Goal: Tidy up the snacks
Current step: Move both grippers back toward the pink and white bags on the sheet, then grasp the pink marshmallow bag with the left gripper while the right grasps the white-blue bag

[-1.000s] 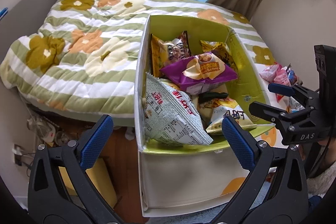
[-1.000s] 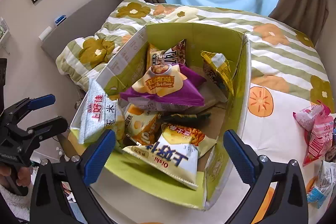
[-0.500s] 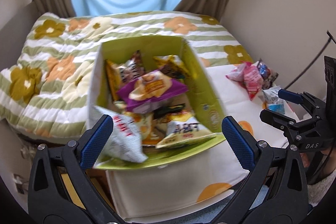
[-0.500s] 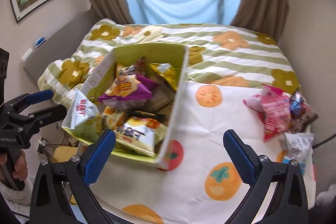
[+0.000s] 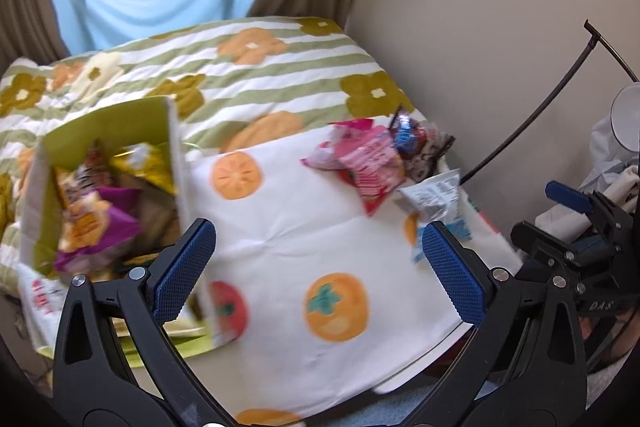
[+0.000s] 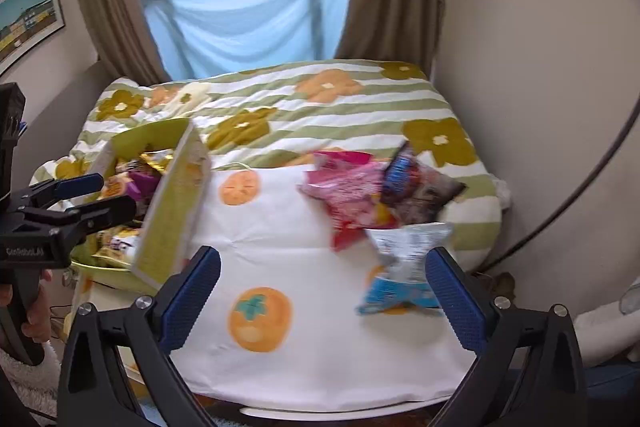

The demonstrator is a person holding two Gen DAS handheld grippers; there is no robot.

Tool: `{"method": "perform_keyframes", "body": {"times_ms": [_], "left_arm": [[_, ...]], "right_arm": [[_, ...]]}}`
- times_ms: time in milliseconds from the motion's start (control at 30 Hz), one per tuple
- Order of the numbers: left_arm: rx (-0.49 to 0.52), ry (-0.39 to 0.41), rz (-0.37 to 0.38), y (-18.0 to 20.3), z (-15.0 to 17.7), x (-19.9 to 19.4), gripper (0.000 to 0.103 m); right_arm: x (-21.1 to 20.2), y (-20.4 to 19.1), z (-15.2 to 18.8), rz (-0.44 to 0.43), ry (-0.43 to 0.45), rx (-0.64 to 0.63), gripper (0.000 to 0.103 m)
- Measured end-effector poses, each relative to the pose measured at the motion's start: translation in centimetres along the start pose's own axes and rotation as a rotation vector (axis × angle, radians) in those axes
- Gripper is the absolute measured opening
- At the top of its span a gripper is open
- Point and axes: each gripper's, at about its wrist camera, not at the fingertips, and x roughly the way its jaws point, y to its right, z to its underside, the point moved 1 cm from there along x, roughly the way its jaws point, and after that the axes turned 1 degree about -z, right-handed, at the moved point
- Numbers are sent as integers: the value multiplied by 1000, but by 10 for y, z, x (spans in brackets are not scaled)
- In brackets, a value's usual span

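While both views are a little blurred, the left gripper hangs over the white cloth with its jaws spread wide and nothing between them. The right gripper is just the same: jaws wide apart, empty. On the left edge of the cloth stands the green box, crammed with snack bags. Over at the far right corner lies a loose heap: a pink bag, a dark bag and a silver-and-blue bag, touching one another.

left gripper and right gripper: jaws spread wide, empty.
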Motion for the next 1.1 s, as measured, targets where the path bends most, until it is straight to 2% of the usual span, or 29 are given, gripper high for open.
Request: {"method": "perform_keyframes", "body": {"times_ms": [233, 400, 667, 800, 1000, 1100], "left_arm": [[-41, -55, 36, 52, -23, 73, 102], [-86, -114, 70, 52, -29, 131, 102], [-43, -190, 47, 60, -39, 221, 102], [-64, -210, 35, 61, -40, 256, 102], [-68, -250, 33, 62, -35, 286, 101], [-85, -261, 53, 56, -36, 292, 95]], "right_arm": [[16, 74, 6, -29, -48, 39, 102], [47, 99, 19, -61, -81, 55, 102], [98, 110, 36, 2, -130, 70, 102], [119, 108, 43, 24, -151, 78, 102], [140, 102, 52, 58, -179, 118, 102], [143, 97, 50, 89, -170, 98, 102]]}}
